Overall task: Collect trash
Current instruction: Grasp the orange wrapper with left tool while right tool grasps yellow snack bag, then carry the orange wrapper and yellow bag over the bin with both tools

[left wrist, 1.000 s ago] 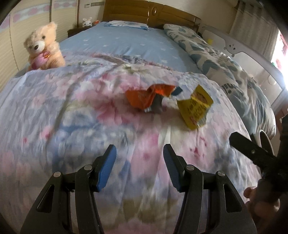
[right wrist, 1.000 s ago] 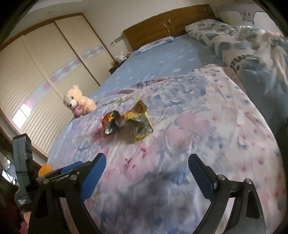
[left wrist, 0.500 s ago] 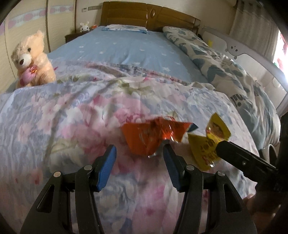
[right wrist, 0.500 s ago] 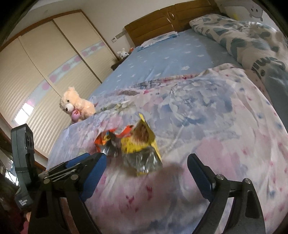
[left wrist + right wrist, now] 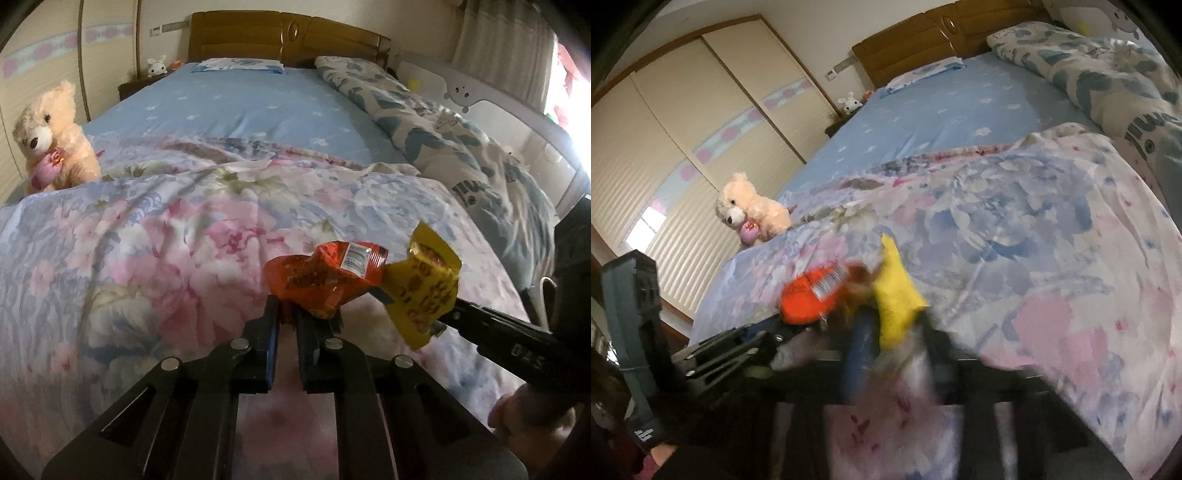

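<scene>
A crumpled orange snack wrapper (image 5: 325,277) lies on the flowered quilt (image 5: 166,258). My left gripper (image 5: 287,314) is closing its jaws on the wrapper's lower edge, and the pads pinch it. Beside it on the right is a yellow snack wrapper (image 5: 424,291), with my right gripper (image 5: 441,321) reaching in from the right and gripping its bottom. The right wrist view is blurred: my right gripper (image 5: 897,332) is closing its jaws with the yellow wrapper (image 5: 897,295) pressed between them. The orange wrapper (image 5: 809,299) and left gripper (image 5: 757,339) sit to its left.
A cream teddy bear (image 5: 51,136) sits at the quilt's left edge. A rolled leaf-print duvet (image 5: 443,140) lies along the right side beside a white bed rail (image 5: 509,114). Blue sheet (image 5: 240,107) and wooden headboard (image 5: 288,37) are beyond. A hand (image 5: 524,417) holds the right gripper.
Both grippers moved forward to the wrappers and went from open to shut, the left on the orange wrapper, the right on the yellow one. Both wrappers now stand up off the quilt.
</scene>
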`<state>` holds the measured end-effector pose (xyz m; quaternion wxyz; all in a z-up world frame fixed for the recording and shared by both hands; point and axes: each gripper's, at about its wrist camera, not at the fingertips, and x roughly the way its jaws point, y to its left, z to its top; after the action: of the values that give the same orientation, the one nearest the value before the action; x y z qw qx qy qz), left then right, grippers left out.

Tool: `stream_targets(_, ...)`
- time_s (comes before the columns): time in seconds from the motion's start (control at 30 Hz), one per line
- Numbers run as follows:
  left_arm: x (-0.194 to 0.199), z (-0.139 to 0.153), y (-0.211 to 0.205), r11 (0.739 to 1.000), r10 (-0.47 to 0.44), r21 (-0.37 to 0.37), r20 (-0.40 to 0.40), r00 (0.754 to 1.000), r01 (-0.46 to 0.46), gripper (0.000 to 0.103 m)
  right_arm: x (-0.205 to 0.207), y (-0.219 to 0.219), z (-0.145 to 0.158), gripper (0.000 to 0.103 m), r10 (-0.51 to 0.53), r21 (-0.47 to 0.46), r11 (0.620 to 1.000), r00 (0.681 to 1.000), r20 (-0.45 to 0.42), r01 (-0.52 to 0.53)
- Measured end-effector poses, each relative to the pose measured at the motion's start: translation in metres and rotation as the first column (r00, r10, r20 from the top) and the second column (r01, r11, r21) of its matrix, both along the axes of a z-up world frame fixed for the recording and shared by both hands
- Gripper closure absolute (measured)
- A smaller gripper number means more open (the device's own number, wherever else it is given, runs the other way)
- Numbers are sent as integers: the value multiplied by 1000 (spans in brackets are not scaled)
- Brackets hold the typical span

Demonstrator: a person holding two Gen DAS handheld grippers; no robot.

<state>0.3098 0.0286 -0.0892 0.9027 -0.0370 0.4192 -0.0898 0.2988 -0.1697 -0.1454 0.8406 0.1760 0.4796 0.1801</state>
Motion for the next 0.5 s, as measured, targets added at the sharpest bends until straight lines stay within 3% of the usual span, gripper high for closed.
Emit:
stream_targets(0.17, -23, 4, 3, 1000, 11, -27, 1, 1000, -11, 96, -17, -11, 4, 102, 3, 9, 1000, 1000, 8, -3)
stream_targets(0.5, -68, 9, -6, 998, -6, -55, -11, 1000, 6, 96, -55, -28, 22, 103, -25, 6, 1000, 999, 39, 25)
